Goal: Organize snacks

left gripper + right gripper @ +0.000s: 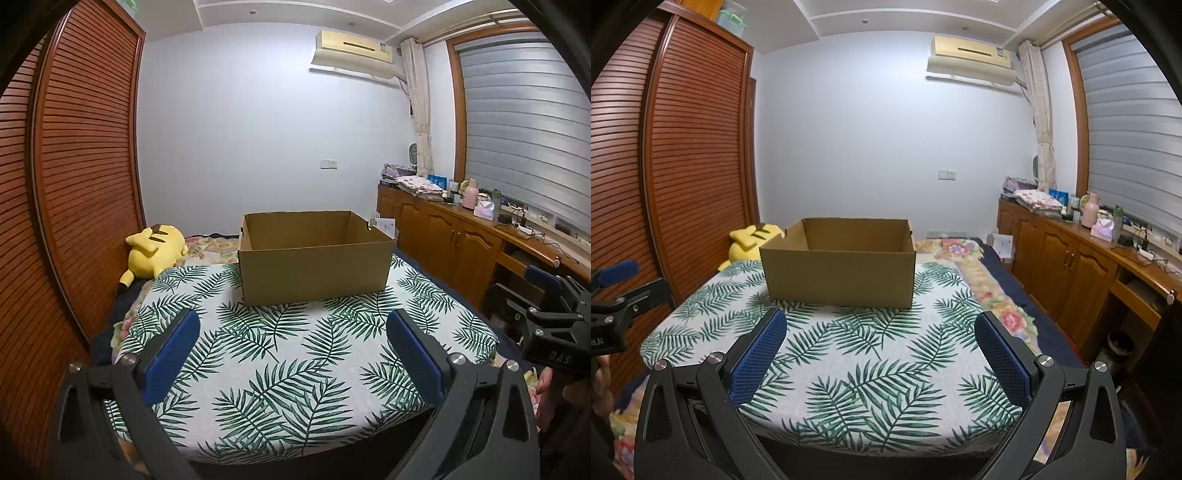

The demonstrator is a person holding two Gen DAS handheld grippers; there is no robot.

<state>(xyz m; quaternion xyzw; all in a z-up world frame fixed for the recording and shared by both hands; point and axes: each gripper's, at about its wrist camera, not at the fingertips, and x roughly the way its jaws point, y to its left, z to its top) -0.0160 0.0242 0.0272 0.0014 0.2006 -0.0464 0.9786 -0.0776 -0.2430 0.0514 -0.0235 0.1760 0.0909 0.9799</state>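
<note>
Matt cardboard box on leaf-print cloth; slatted, lightly glossy wooden wardrobe.

Home bedroom: bed w/ leaf-print cover, louvred wardrobe, wall AC, plush toy, wooden cabinets.

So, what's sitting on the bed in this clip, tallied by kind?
Open brown cardboard box: 1
Yellow plush toy: 1
Green leaf-print white cloth: 1
Snacks: 0 in view
Total: 3
</note>
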